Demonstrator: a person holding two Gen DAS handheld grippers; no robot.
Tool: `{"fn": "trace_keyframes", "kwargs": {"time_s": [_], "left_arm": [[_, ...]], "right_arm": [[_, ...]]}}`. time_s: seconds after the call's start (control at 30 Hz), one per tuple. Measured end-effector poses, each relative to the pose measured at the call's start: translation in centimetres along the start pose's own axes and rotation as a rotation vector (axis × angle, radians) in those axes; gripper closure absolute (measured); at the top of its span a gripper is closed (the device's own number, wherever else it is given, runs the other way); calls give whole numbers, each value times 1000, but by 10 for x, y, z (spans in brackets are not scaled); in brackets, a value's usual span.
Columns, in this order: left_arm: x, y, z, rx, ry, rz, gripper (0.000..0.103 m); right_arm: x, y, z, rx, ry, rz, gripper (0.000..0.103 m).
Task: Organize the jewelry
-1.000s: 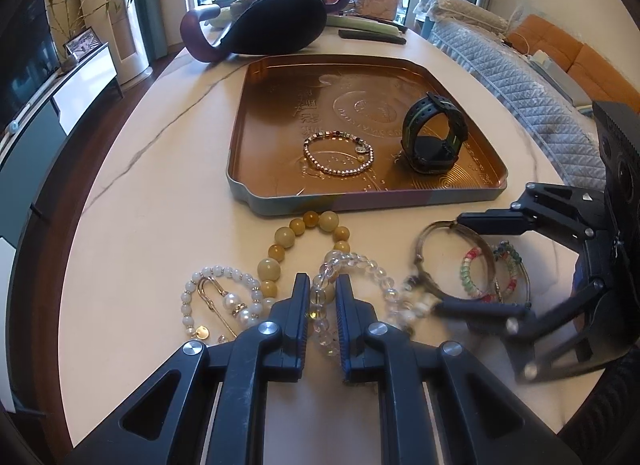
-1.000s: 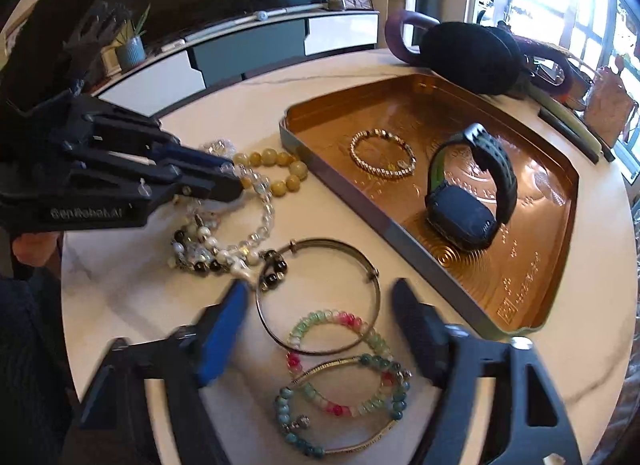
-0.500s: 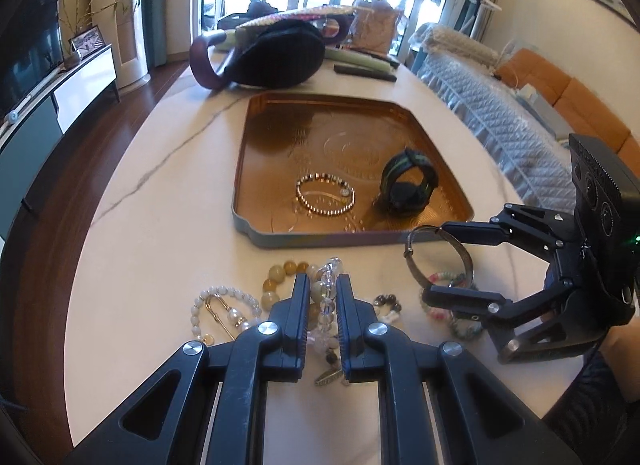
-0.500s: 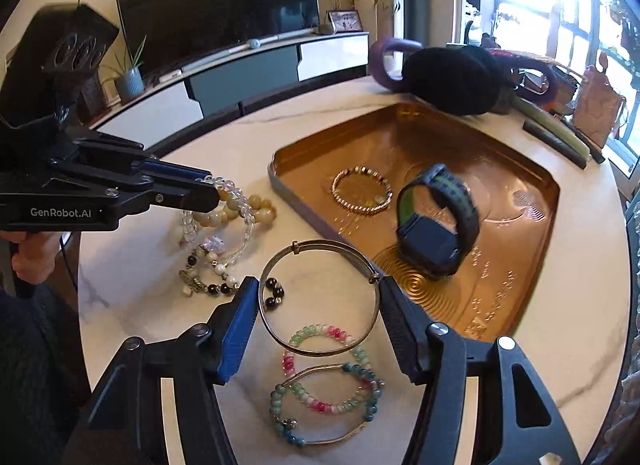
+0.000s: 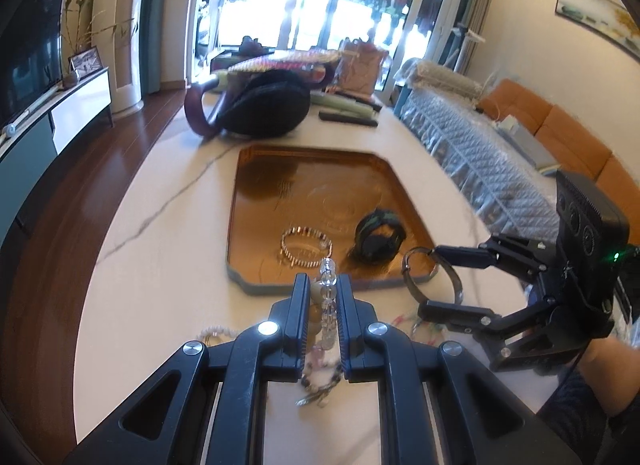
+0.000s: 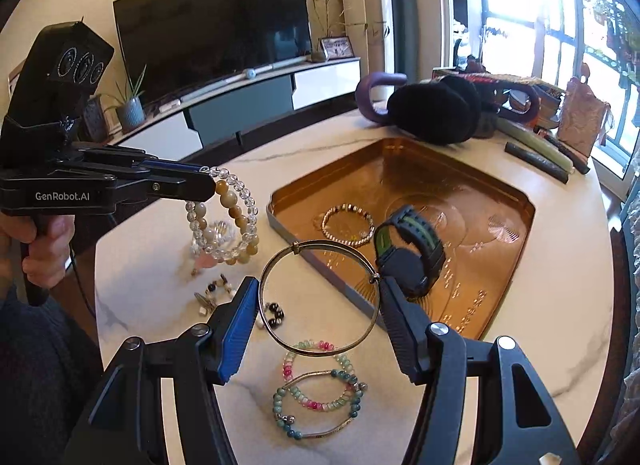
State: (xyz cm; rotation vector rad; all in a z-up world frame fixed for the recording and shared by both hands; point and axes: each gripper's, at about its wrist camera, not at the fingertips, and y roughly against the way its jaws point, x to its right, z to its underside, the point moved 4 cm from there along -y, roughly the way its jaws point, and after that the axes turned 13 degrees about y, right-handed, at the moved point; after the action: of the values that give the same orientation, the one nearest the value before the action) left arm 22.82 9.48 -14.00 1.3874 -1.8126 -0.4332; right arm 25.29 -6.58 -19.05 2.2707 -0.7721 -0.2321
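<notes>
My left gripper (image 5: 322, 285) is shut on a bundle of clear and yellow bead bracelets (image 5: 327, 297), which hangs clear of the table. In the right wrist view the same bracelets (image 6: 230, 217) dangle from the left gripper (image 6: 204, 185). My right gripper (image 6: 318, 293) is shut on a thin metal bangle (image 6: 280, 339), one pad on each side, held above the table. From the left wrist view the right gripper (image 5: 430, 281) and the bangle (image 5: 409, 283) hover at the tray's near right corner. The copper tray (image 6: 440, 177) holds a black watch (image 6: 412, 261) and a small beaded bracelet (image 6: 348, 243).
Green and pink bead bracelets (image 6: 316, 405) and small black and white beads (image 6: 276, 311) lie on the marble table (image 6: 560, 297) below the bangle. A pearl bracelet (image 5: 216, 331) lies left of my left fingers. Black earmuffs (image 6: 432, 115) and dark sticks (image 6: 536, 161) sit beyond the tray.
Both grippers have risen. The bead bracelets and the metal bangle have left the table with them, and the bangle now hangs nearer the tray's edge.
</notes>
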Motion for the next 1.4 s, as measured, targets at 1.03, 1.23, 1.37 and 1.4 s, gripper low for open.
{"fn": "trace_keyframes", "kwargs": {"time_s": [1.03, 1.23, 1.37, 1.4], "left_arm": [[-24, -55, 39, -181, -157, -219, 71], [-2, -61, 42, -202, -207, -135, 85], [5, -69, 47, -232, -234, -124, 88], [5, -71, 49, -240, -241, -132, 88]], "right_arm": [[-8, -21, 11, -79, 47, -13, 45], [-7, -21, 13, -83, 41, -7, 45], [-7, -21, 14, -87, 41, -8, 45], [-7, -21, 15, -89, 41, -7, 45]]}}
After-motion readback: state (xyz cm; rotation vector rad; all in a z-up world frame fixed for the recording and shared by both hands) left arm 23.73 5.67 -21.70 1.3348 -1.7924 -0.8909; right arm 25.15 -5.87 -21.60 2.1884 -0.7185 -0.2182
